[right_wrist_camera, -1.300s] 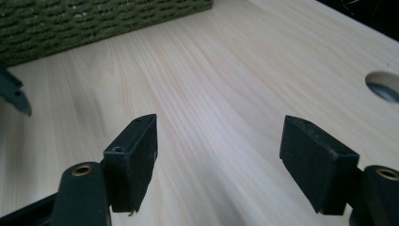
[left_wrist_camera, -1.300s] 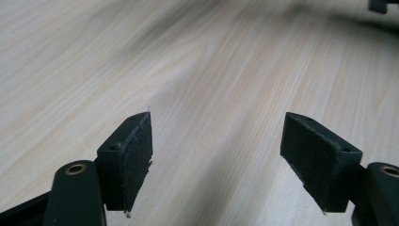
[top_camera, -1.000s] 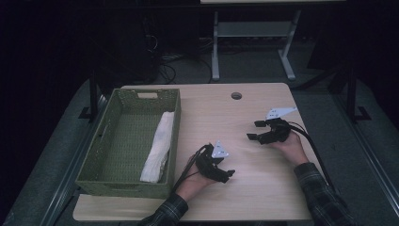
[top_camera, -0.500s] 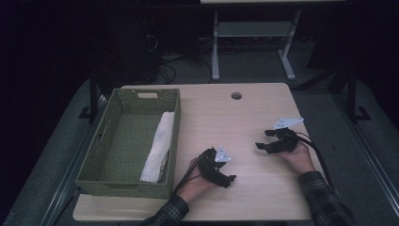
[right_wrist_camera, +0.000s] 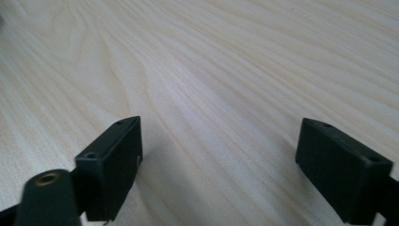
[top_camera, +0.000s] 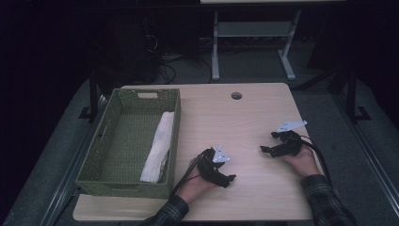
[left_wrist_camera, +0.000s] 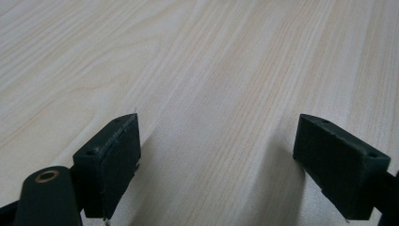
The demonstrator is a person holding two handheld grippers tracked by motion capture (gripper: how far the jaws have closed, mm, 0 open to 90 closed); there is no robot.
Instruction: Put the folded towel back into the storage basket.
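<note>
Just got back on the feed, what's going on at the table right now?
A person holds both grippers low over the bare light wood table. The left gripper and the right gripper have just been opening their jaws, with nothing between them. A folded white cloth lies inside the green woven basket at the left, along its right wall, untouched.

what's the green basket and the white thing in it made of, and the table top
Basket: looks woven, maybe dyed wicker or paper cord, matte. White roll: seems soft cloth, creased and limp. Table: pale wood-grain surface, likely smooth laminate.
</note>
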